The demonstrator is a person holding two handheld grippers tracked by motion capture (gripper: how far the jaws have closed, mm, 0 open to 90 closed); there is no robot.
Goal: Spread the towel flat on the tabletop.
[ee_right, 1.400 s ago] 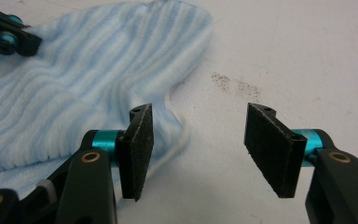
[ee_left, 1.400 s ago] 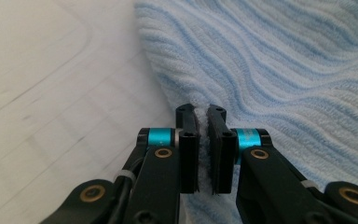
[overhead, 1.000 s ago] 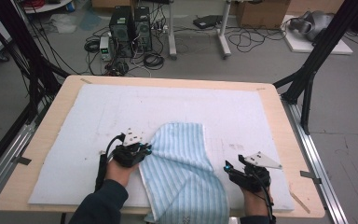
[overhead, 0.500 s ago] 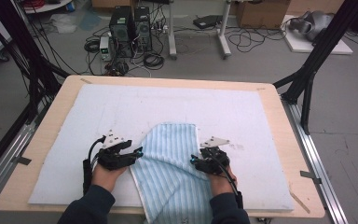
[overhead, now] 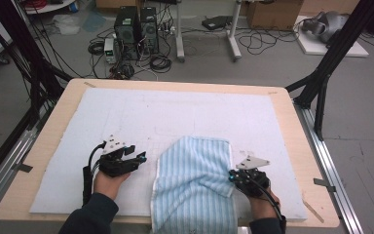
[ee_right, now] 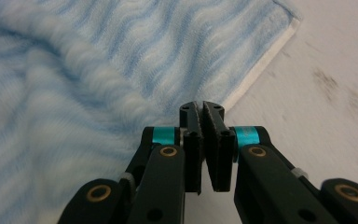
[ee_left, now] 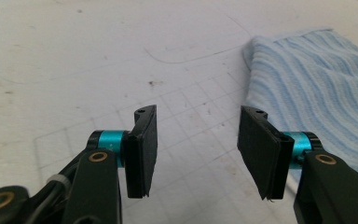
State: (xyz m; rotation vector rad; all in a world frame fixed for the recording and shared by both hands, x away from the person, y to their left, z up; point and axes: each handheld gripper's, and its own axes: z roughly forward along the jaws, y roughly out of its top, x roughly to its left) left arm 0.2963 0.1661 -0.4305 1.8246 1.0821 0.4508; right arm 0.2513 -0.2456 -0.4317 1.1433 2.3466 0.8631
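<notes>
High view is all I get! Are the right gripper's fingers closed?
Observer: Yes, the right gripper has its fingers shut, tips pressed together.
Operator: Did they grab the towel?
Observer: Can't tell. The tips sit right at the white hem of the towel.
Operator: Is the mat clean there?
Observer: No, the mat has dark smudges beside the gripper.

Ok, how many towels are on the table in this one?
1. A blue striped towel lies rumpled at the near edge of the white mat, between the two grippers, its near end hanging over the table edge. Anything beneath it would be hidden.
</notes>
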